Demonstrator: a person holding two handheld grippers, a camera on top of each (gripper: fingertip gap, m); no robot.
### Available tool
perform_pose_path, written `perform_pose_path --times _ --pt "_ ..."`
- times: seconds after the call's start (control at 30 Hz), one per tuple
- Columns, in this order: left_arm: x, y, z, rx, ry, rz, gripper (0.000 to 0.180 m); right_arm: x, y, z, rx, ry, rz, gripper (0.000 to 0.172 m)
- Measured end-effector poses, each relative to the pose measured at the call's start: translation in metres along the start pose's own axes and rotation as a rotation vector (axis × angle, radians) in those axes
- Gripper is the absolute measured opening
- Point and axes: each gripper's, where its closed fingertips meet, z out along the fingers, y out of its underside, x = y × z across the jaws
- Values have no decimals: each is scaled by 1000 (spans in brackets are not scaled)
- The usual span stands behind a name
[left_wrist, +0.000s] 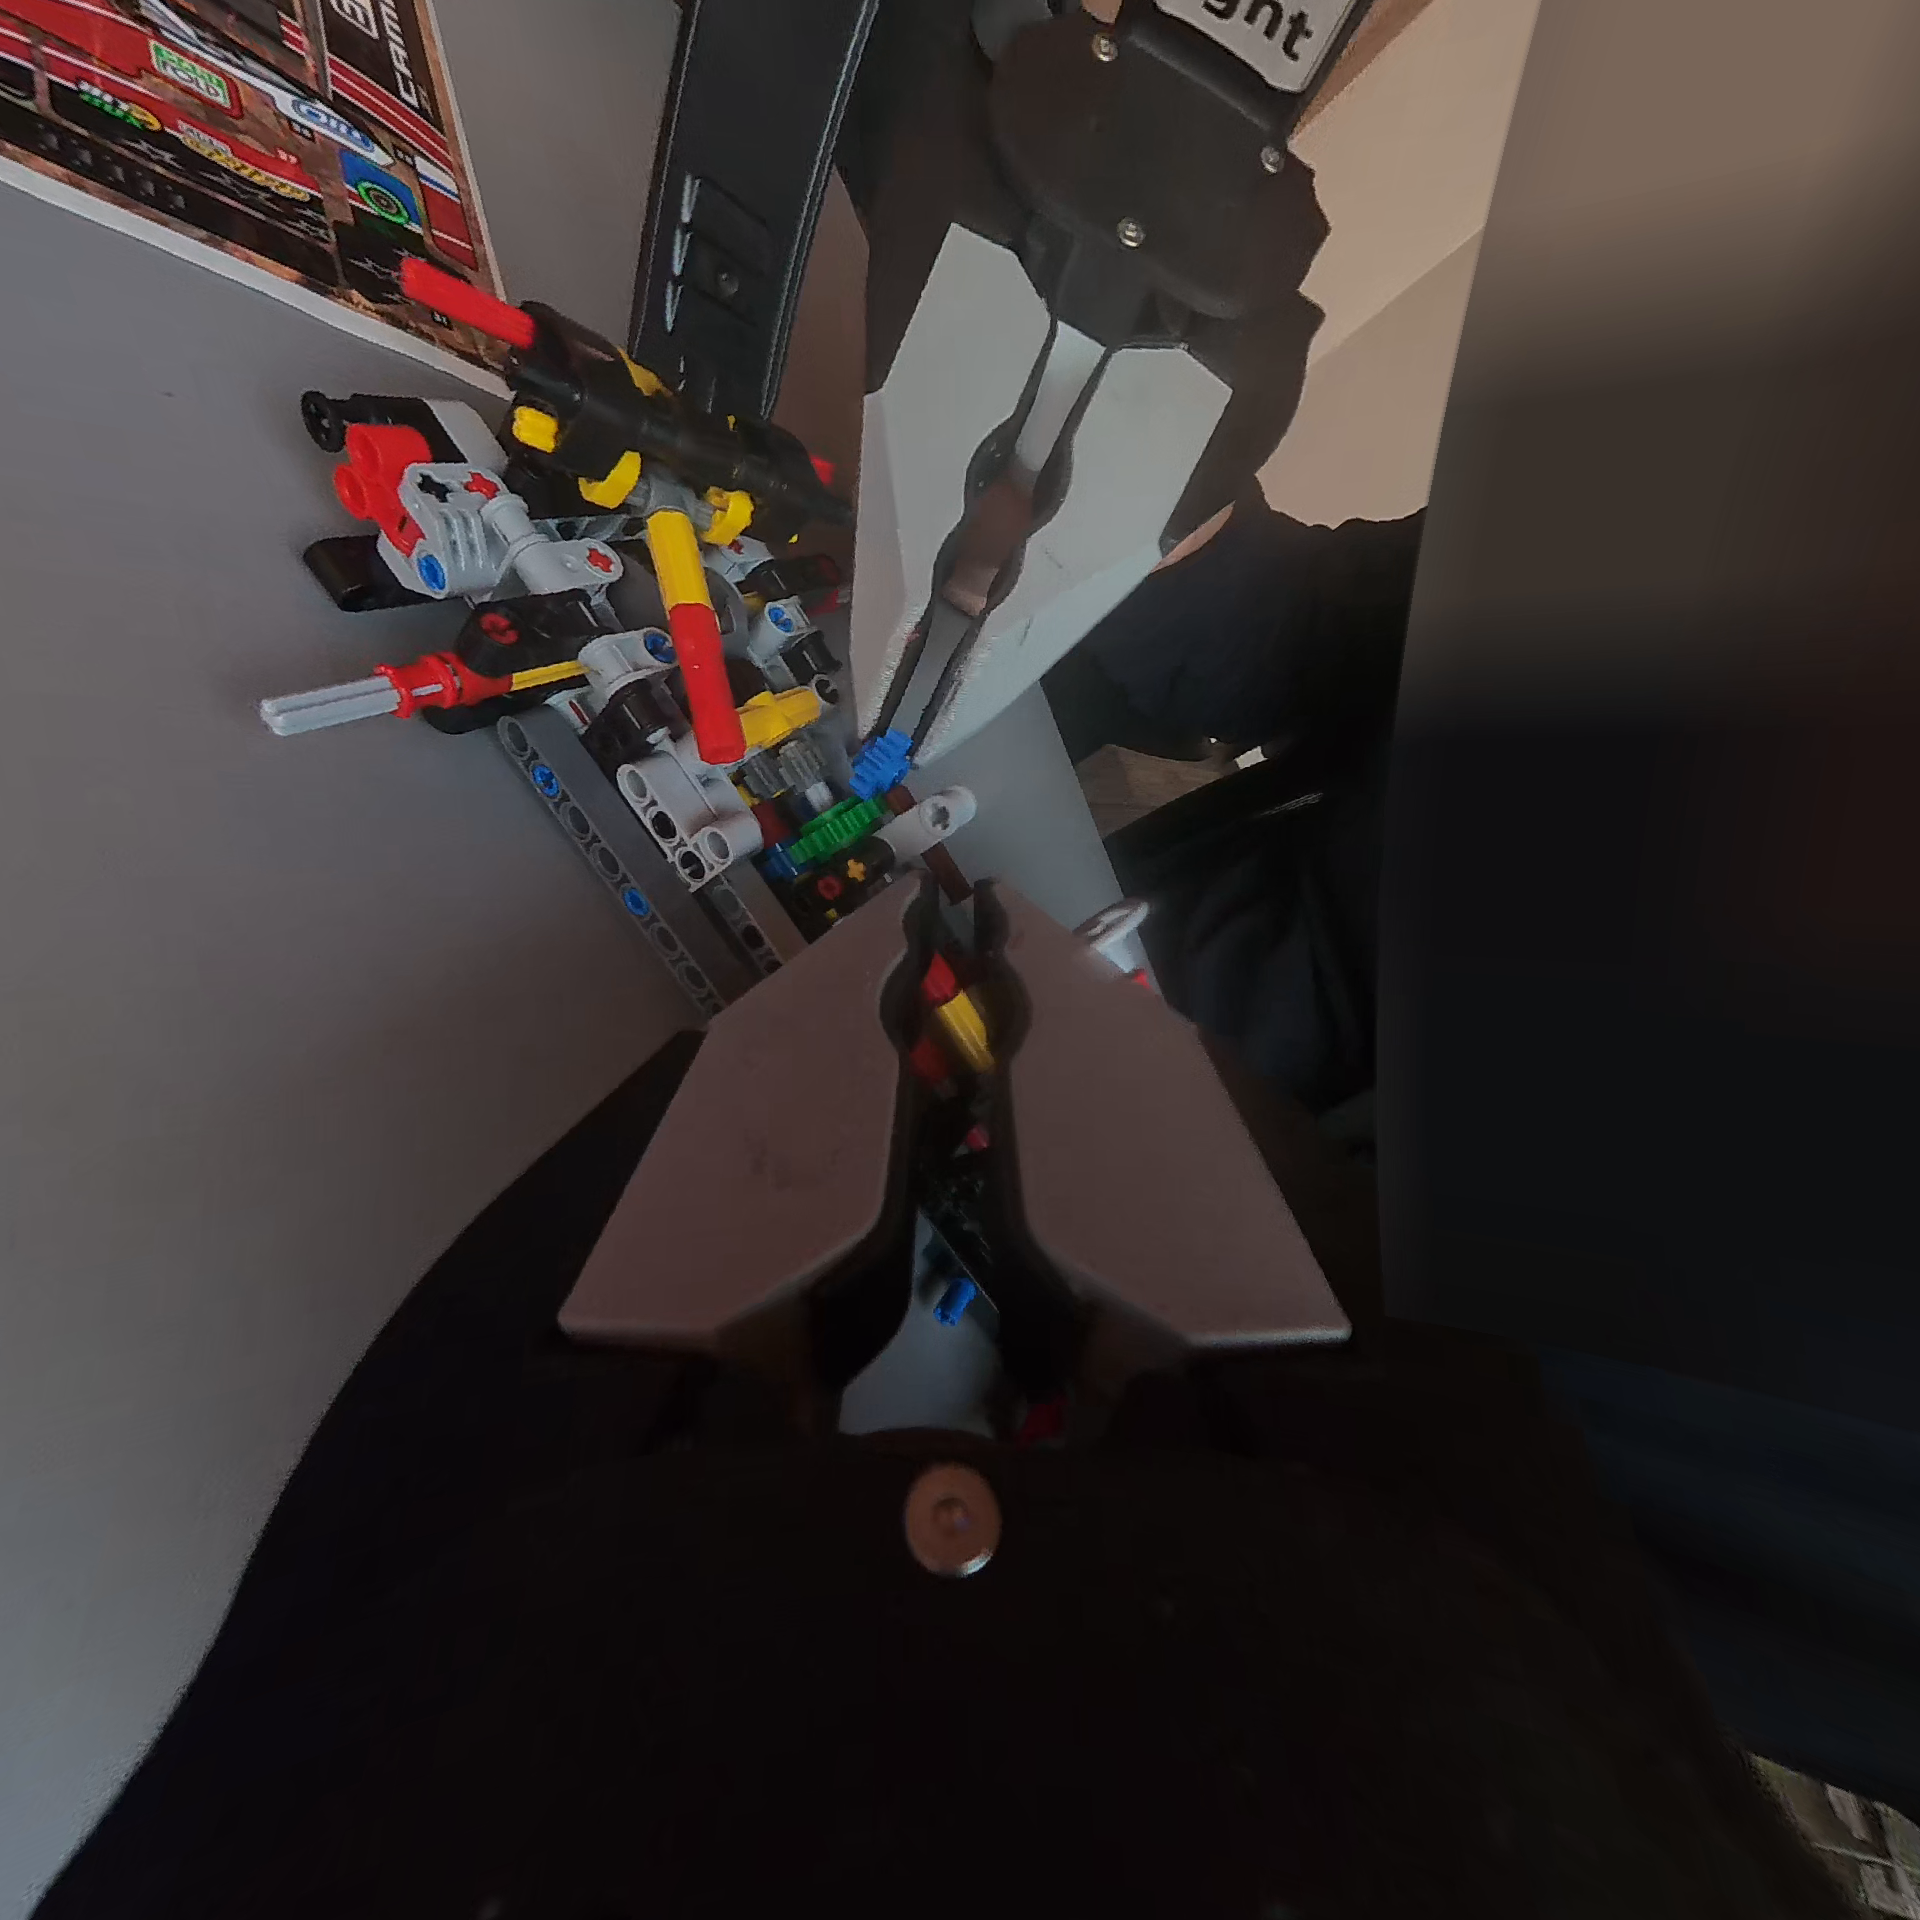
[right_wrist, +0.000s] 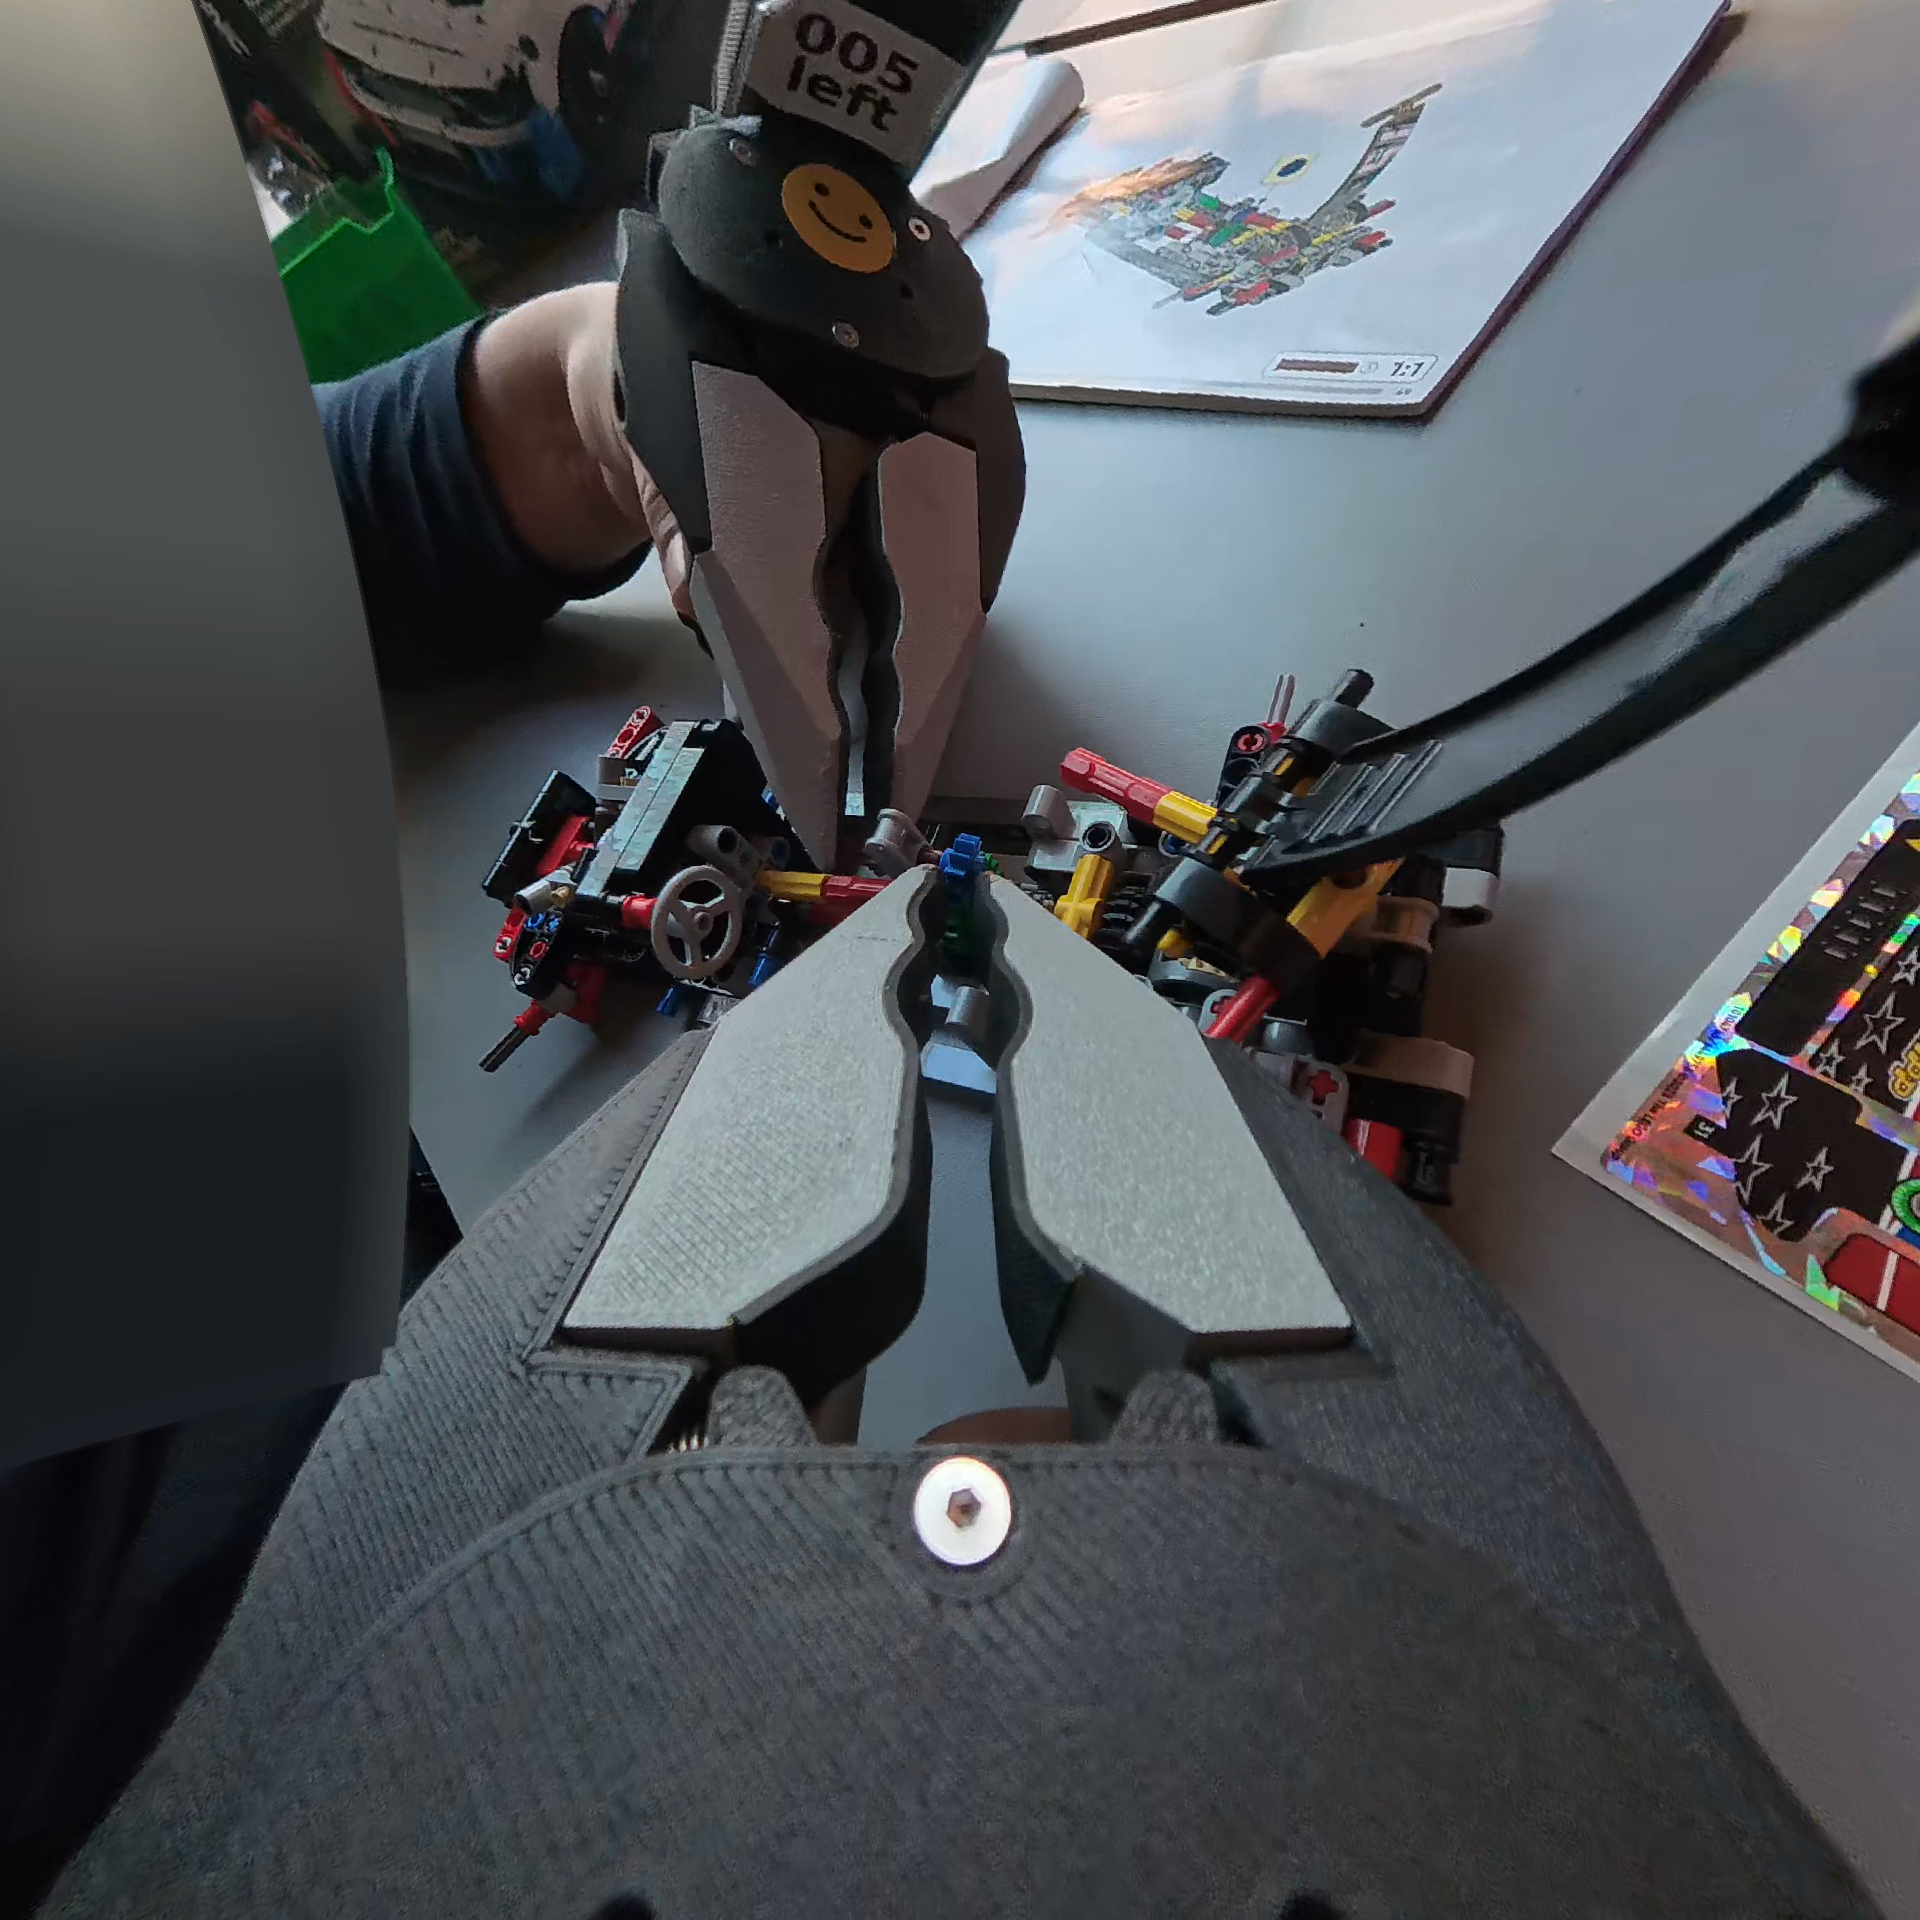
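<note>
Both grippers are on the brick model, a half-built car frame of beams, pins and gears lying on the grey table. I'll place everything off the blue gear.

The right gripper has its tips nearly together, nipping that gear by its toothed edge. The left gripper is just beside the gear, squeezed onto the thin brown axle that runs out of it. A green gear sits right against the blue one, on the model side.

My read on handling: light, hard plastic that is stiff as single parts but only friction-fitted, so the whole thing can pop apart if twisted. The gear is small and slick, and the teeth give the only bite. The axle is thin and could roll in a pinch. The long grey beam, a little away from the gear, looks like the sturdiest spot to hold.

View differences:
- **Left wrist camera:** it shows the right tips closing on the gear from the side, plus the axle between its own fingers.
- **Right wrist camera:** it looks down from above and picks up things the other misses:
  - a grey steering wheel near the gear
  - an open instruction booklet well beyond it
  - a shiny sticker sheet off to one side
  - the person's hand on the left gripper
</note>
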Motion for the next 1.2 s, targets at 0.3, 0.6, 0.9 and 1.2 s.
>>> perform_pose_path --times 0.3,0.6,0.9,1.2 --pt "-1 -1 0 4 -11 3 4 1 0 2 -6 26 -34 3" --pt "-1 -1 1 8 2 -20 3 0 0 1 -20 48 -147 1" --pt "0 -1 4 8 3 -20 3 -1 1 -1 -40 68 -358 2" --pt "1 -1 5 13 -9 -10 3 -2 2 -3 -39 111 -499 3"
